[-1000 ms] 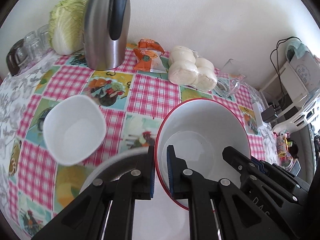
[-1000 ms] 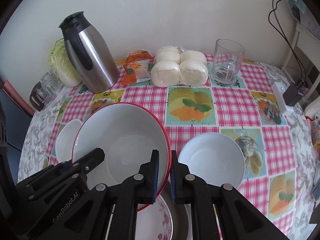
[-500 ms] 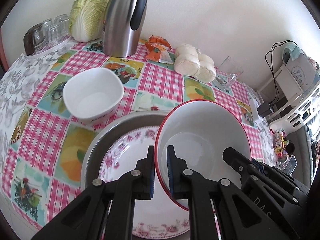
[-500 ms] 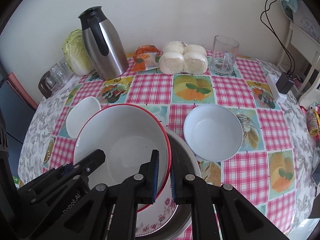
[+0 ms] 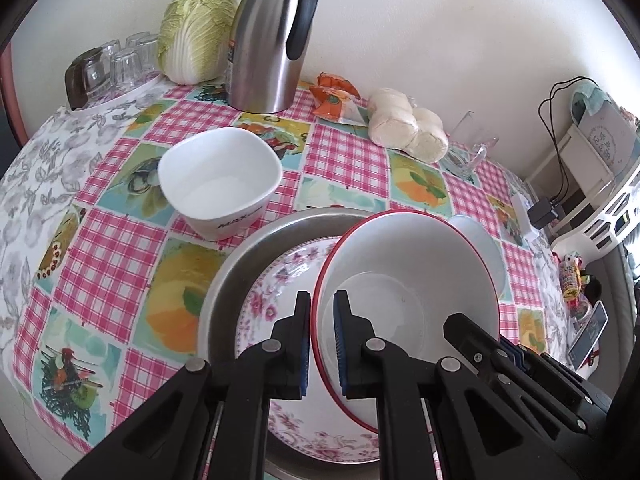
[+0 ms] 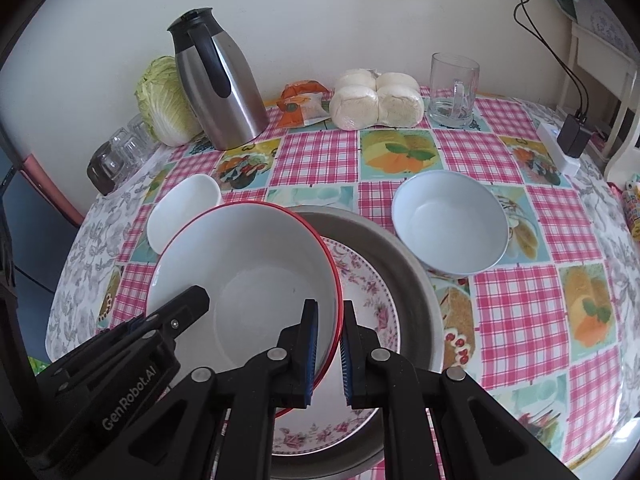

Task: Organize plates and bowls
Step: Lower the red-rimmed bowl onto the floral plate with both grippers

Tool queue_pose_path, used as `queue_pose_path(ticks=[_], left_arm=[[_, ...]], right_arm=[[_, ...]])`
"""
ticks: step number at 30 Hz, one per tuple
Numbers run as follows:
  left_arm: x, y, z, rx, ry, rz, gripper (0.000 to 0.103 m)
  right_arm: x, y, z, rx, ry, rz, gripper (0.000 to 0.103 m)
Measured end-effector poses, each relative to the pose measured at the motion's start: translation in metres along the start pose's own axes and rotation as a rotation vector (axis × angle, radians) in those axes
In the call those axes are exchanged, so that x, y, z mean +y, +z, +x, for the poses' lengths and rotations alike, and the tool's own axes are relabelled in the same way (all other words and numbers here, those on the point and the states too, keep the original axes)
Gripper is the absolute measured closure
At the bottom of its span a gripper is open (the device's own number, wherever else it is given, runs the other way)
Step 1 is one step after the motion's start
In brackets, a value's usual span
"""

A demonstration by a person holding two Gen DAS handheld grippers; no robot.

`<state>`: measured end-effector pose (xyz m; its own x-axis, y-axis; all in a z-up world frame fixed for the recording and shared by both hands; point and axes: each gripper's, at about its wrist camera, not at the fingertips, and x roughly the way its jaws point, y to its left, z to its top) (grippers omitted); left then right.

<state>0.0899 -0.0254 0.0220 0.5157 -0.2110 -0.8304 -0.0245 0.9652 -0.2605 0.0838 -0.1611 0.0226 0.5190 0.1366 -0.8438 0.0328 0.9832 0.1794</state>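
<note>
A large white bowl with a red rim is held by both grippers above a floral plate that lies in a grey metal basin. My left gripper is shut on the bowl's left rim. My right gripper is shut on its right rim. A white square bowl stands left of the basin. A pale blue round bowl stands to its right.
Along the back wall stand a steel thermos jug, a cabbage, upturned glasses, orange snack packets, wrapped buns and a glass mug. A white charger block lies at the right table edge.
Both grippers have lifted and pulled back with the red-rimmed bowl. The floral plate and metal basin under it have come into fuller view.
</note>
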Motion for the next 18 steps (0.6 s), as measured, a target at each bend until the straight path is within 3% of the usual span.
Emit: queue_pose_path(ticks=[9, 18], left_arm=[[-0.005, -0.002, 0.004, 0.008, 0.011, 0.031, 0.092], [-0.015, -0.004, 0.014, 0.036, 0.02, 0.064, 0.092]], right_arm=[[-0.005, -0.006, 0.001, -0.034, 0.021, 0.06, 0.092], [-0.02, -0.008, 0.007, -0.009, 0.029, 0.101, 0.092]])
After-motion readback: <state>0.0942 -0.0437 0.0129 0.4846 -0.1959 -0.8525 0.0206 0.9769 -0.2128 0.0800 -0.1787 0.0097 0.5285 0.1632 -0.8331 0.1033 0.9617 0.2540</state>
